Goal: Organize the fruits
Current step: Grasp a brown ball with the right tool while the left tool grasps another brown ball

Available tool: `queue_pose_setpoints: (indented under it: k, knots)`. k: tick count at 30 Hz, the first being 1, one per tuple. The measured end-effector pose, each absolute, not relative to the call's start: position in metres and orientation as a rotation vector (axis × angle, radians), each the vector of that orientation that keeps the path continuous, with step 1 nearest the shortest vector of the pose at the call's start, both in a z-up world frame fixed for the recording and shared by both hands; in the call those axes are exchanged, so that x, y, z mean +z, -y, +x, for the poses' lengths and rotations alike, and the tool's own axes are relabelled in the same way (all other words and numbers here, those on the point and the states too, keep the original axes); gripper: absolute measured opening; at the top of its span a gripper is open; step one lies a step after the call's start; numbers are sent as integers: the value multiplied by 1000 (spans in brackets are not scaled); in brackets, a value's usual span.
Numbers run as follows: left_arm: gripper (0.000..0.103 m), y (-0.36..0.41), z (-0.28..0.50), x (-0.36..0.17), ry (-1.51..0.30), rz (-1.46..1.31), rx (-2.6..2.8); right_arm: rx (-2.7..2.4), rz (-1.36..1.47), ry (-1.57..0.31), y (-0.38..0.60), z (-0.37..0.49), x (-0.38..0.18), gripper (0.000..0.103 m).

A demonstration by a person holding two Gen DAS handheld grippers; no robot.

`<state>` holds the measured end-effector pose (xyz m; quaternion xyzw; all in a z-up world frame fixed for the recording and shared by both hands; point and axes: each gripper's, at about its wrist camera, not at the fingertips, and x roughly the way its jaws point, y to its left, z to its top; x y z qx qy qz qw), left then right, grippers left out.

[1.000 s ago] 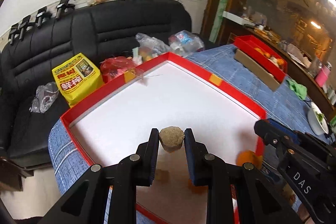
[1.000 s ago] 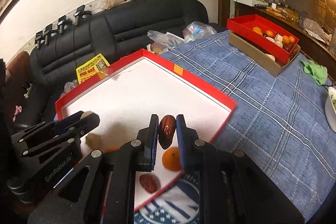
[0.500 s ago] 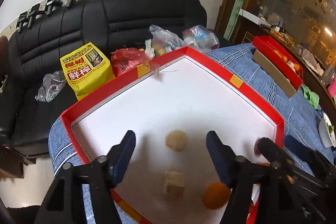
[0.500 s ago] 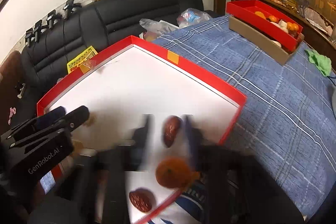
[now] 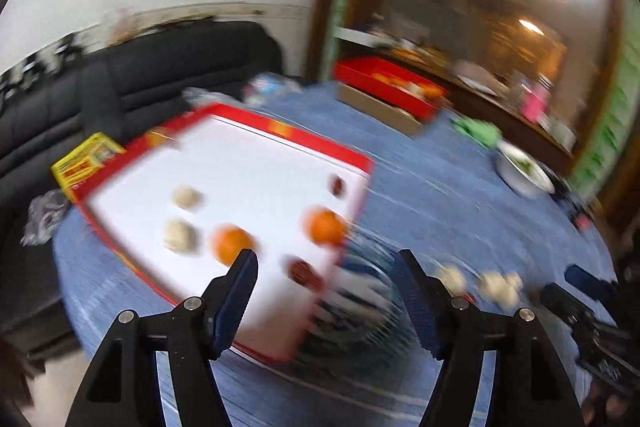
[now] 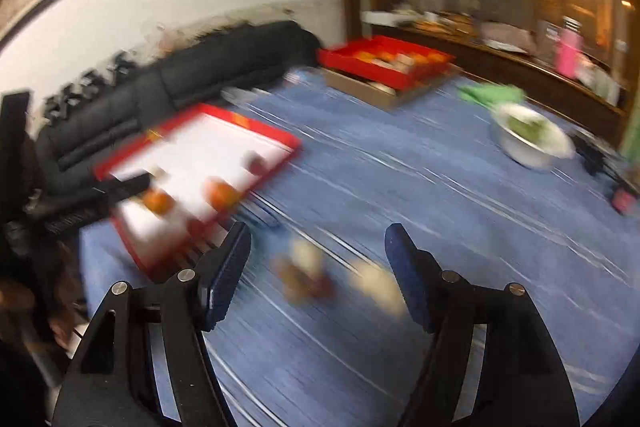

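Note:
Both views are motion-blurred. The red-rimmed white tray (image 5: 360, 163) holds two pale round pieces (image 5: 185, 195), two oranges (image 5: 232, 244) and two dark red dates (image 5: 337, 184). My left gripper (image 5: 326, 263) is open and empty, above the tray's near corner. My right gripper (image 6: 318, 239) is open and empty over the blue cloth, with loose pale and brown pieces (image 6: 306, 269) lying between its fingers. The tray also shows in the right wrist view (image 6: 288, 141), at left. The loose pieces show in the left wrist view (image 5: 498, 285), at right.
A second red box on a cardboard box (image 6: 384, 67) stands at the back of the blue-clothed table (image 6: 440, 187). A metal bowl with greens (image 6: 532, 137) and a green cloth (image 6: 486, 93) lie at right. A black sofa (image 5: 140, 75) and a yellow packet (image 5: 86, 157) are behind the tray.
Both grippers opened and let go of their pieces in the tray, then pulled back and swung right towards the loose pieces on the cloth.

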<state>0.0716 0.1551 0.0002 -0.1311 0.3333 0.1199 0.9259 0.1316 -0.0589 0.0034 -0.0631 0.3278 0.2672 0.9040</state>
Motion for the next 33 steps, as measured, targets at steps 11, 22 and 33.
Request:
queue_pose_setpoints:
  k: [11, 22, 33]
  knots:
    - [68, -92, 78, -31, -811, -191, 125, 429, -139, -847, 146, 151, -55, 64]
    - [68, -75, 100, -42, -845, -172, 99, 445, -170, -886, 131, 185, -63, 24]
    - [62, -51, 124, -53, -885, -166, 74, 479, -89, -868, 143, 187, -58, 24]
